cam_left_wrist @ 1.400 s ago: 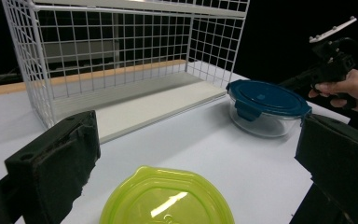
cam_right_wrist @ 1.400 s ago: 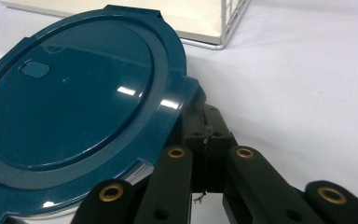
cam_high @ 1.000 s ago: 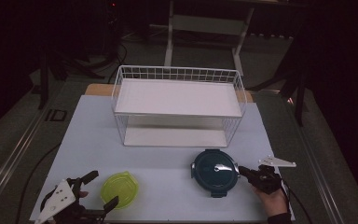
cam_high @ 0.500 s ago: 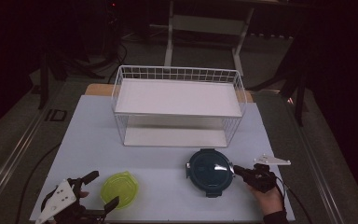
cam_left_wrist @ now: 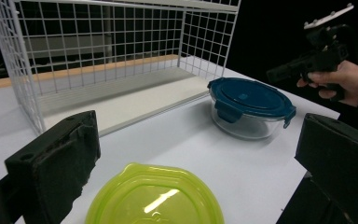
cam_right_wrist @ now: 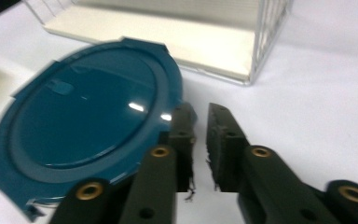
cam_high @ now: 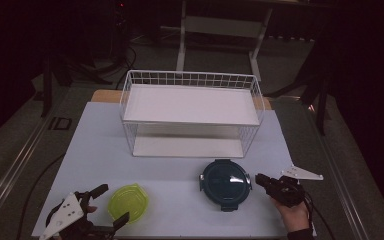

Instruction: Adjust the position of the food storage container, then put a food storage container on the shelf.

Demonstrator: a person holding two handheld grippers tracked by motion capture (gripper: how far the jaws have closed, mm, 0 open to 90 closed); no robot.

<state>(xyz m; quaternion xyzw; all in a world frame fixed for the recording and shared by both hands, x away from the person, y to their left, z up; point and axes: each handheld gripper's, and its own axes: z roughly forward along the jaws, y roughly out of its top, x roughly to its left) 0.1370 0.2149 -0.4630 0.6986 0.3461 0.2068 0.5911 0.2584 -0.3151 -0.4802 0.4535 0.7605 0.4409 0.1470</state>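
Note:
A round glass container with a dark blue clip lid (cam_high: 226,182) (cam_left_wrist: 251,100) (cam_right_wrist: 84,107) stands on the white table front right. My right gripper (cam_high: 259,179) (cam_right_wrist: 199,116) (cam_left_wrist: 272,73) sits just to its right, one jaw beside the lid's rim. Its jaws have just been opening; a narrow gap shows with nothing in it. A yellow-green lidded container (cam_high: 127,203) (cam_left_wrist: 156,198) lies front left. My left gripper (cam_high: 111,205) (cam_left_wrist: 200,135) is open wide, its jaws on either side of that container without touching it.
A white wire rack with two shelves (cam_high: 190,105) (cam_left_wrist: 98,46) (cam_right_wrist: 261,46) stands at the middle back of the table. The white table top (cam_high: 180,175) lies bare between the rack and the two containers. The table's front edge runs close under both hands.
The blue-lidded container and my right gripper shifted slightly left together. The right jaws have since parted a little and sit just off the lid's rim. The left gripper has not moved.

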